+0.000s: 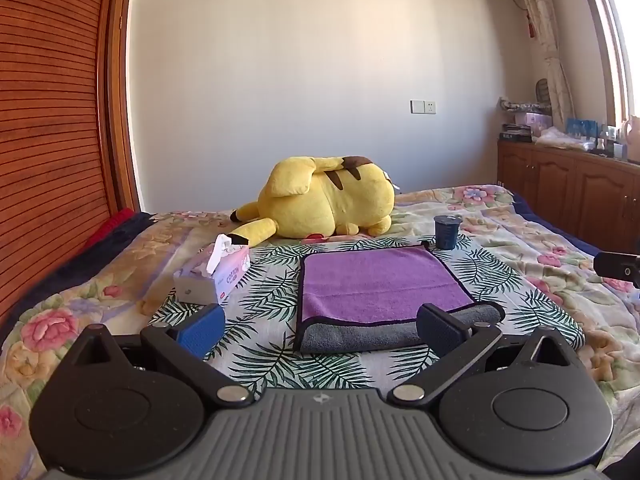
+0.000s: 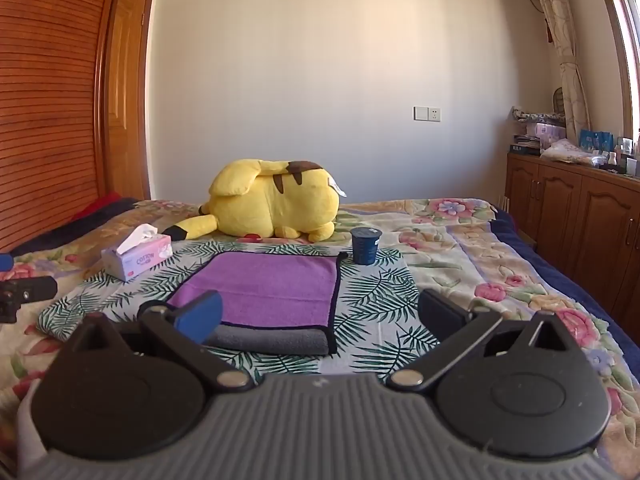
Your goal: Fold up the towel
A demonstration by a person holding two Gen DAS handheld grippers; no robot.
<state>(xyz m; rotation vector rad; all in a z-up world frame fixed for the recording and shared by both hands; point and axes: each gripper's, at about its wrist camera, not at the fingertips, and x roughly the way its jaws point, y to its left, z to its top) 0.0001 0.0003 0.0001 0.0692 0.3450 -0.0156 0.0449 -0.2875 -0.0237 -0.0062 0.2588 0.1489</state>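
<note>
A purple towel with a dark hem lies flat on a leaf-print cloth on the bed. Its near edge is turned over and shows the grey underside. It also shows in the right wrist view. My left gripper is open and empty, held just short of the towel's near edge. My right gripper is open and empty, near the towel's near right corner. Part of the right gripper shows at the right edge of the left wrist view.
A tissue box stands left of the towel. A dark blue cup stands by the towel's far right corner. A yellow plush toy lies behind. Wooden cabinets line the right wall, and a wooden headboard stands on the left.
</note>
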